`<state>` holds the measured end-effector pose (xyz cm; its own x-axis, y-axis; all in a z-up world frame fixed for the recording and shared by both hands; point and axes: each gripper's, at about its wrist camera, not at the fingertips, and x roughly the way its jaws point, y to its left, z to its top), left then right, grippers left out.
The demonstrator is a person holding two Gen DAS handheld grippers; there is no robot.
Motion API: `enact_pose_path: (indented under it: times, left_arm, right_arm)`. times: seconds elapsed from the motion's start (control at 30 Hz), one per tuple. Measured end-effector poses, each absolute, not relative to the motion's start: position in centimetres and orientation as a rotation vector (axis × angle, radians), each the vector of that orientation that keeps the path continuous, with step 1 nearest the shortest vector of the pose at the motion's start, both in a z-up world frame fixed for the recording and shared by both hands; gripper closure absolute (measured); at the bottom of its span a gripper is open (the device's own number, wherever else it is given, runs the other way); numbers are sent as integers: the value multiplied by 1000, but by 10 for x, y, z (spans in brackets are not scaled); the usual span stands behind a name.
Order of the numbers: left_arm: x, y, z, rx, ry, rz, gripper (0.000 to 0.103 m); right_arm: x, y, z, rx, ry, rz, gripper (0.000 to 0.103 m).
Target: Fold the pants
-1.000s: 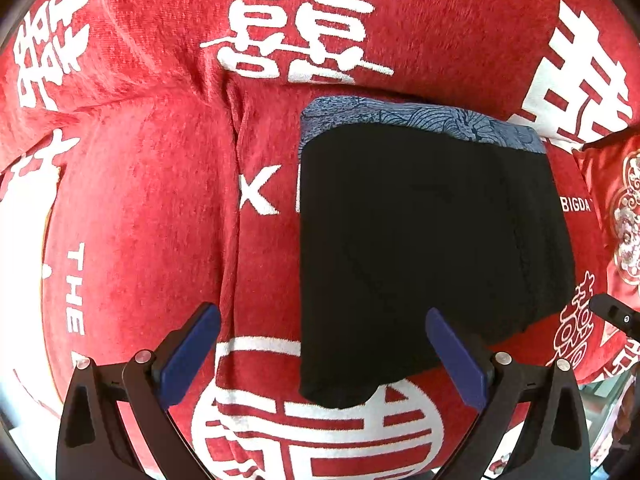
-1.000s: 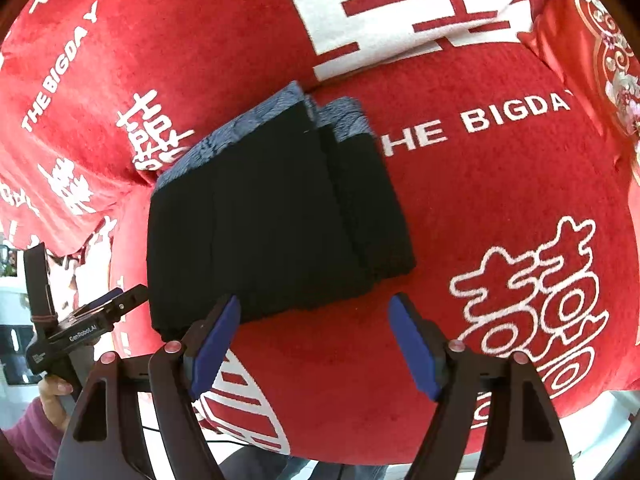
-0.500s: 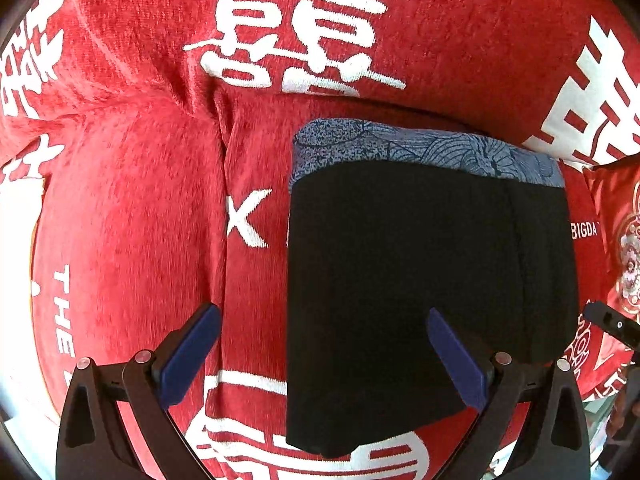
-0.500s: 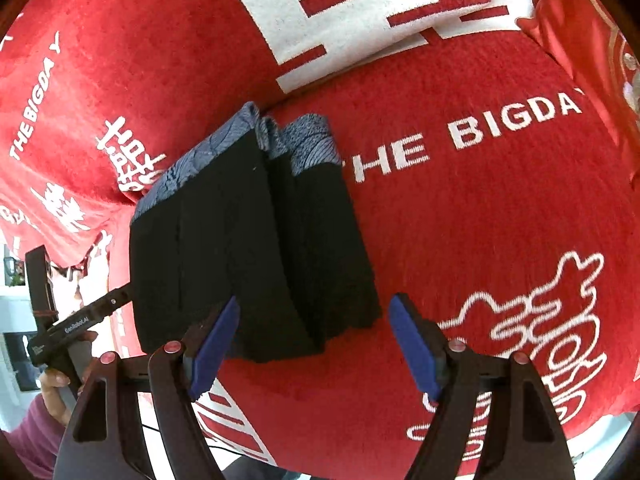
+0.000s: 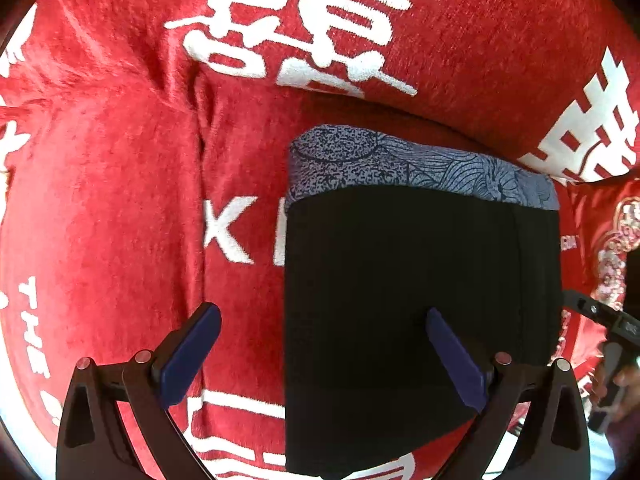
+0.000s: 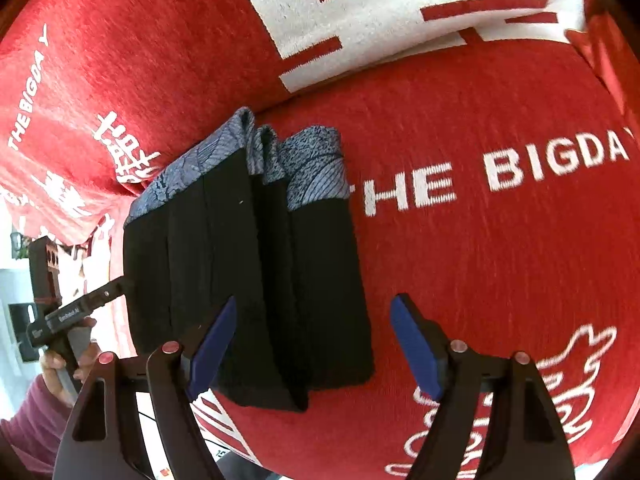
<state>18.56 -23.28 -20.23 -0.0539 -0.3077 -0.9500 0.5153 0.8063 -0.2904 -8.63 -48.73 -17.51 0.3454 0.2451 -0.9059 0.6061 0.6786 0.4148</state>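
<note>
The black pants (image 5: 416, 304) lie folded in a thick rectangle on the red cushion, with a blue-grey patterned waistband (image 5: 420, 168) at the far end. In the right wrist view the pants (image 6: 256, 280) show several stacked folds. My left gripper (image 5: 320, 356) is open and empty, hovering above the near left part of the pants. My right gripper (image 6: 316, 344) is open and empty above the near right corner of the pants. The left gripper (image 6: 84, 308) also shows at the left edge of the right wrist view.
A red sofa cover (image 5: 120, 200) with white lettering and Chinese characters lies under everything. A backrest cushion (image 6: 200, 40) rises behind the pants. A red embroidered pillow (image 5: 612, 240) sits at the right. The cushion's front edge (image 6: 248, 452) is close below the pants.
Both grippers have moved in closer over the folded pants, which now fill more of each view. The pants have stayed folded and in place. Both grippers stay open.
</note>
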Motion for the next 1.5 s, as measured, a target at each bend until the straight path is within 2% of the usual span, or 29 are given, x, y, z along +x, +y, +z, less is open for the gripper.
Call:
enact_pose_path:
  times: [0.73,0.83,0.9,0.93,1.0,1.1,1.2,1.5]
  left_arm:
    - [198,-247,-254,-95,1616,-806,0]
    - [192,-247,-248,-86,1579,-789,1]
    - [188,-246,-242,-104,1553,-797,16]
    - [184,-247,-236,-97,1532,-794,19]
    - [179,-246,-227,-78,1497,-801,31]
    - [171,-248,-212,-57,1455,-821,43]
    - [164,-245,-198,-43,1433,-845,46]
    - [135,-213,-162,-8,1431,-863,46]
  right_arm:
    - [-64,-519,-232,1147,1152,49,20]
    - [-65,-519,-231,1133,1176,21,32]
    - [-65,-519,-227,1109,1192,20,41]
    - [-66,-518,-225,1111,1191,16,45]
    - [-67,-516,-221,1116,1176,14,53]
    - [-71,-513,-216,1150,1137,17,60]
    - [-78,-509,-208,1193,1102,33,63]
    - [-98,-478,-187,1263,1078,85,63]
